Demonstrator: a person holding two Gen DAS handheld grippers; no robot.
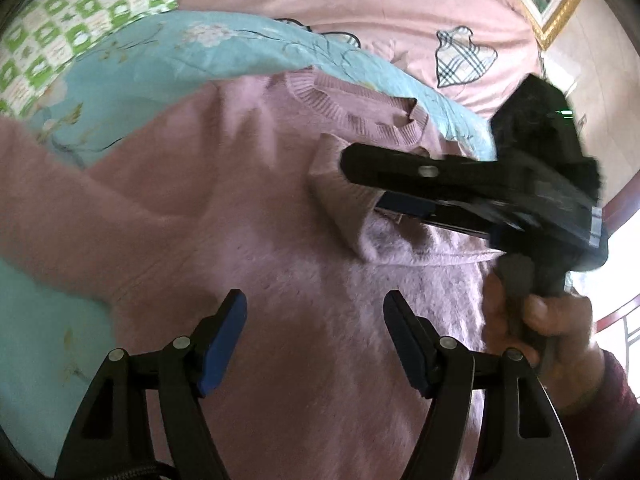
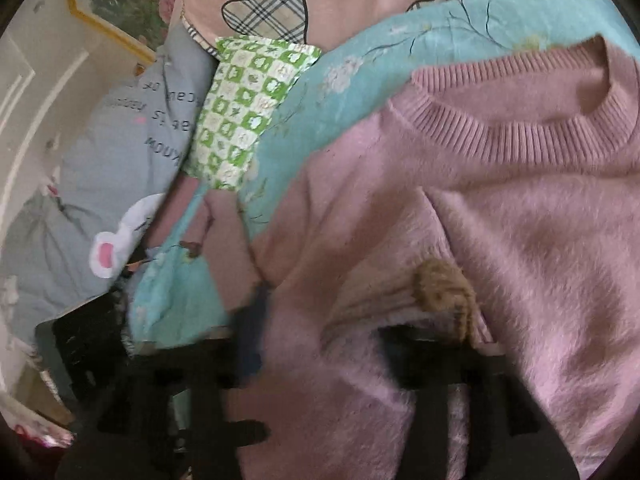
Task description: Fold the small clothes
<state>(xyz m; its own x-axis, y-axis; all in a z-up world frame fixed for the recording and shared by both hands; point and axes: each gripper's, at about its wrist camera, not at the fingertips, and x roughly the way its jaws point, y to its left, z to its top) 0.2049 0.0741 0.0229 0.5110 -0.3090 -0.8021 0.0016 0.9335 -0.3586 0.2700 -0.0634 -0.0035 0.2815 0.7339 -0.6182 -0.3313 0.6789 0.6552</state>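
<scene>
Fuzzy pink knit sweater with a ribbed round collar [image 1: 248, 208] is lying spread on a pale blue floral quilt [image 1: 132, 64] over a bed with a pink sheet carrying plaid heart patches [image 1: 360, 4]. Right gripper [image 1: 360, 184] is reaching across the chest of the garment, its fingers pinching the ribbed cuff of the right sleeve [image 1: 340, 188], which is lying folded inward just below the collar. In the right wrist view the same fingers are blurred and largely buried under pink fabric, so the grip is being read from the left wrist view only. Left gripper [image 1: 316, 340] is hovering over the lower body of the sweater, fingers spread, holding nothing. The other sleeve [image 1: 52, 184] is lying extended outward on the quilt. Judgement: the step in hand is the first sleeve fold. Next move likely calls for laying the cuff flat on the chest, releasing it, then taking the outstretched sleeve with the left gripper and bringing it across without dragging the body.
</scene>
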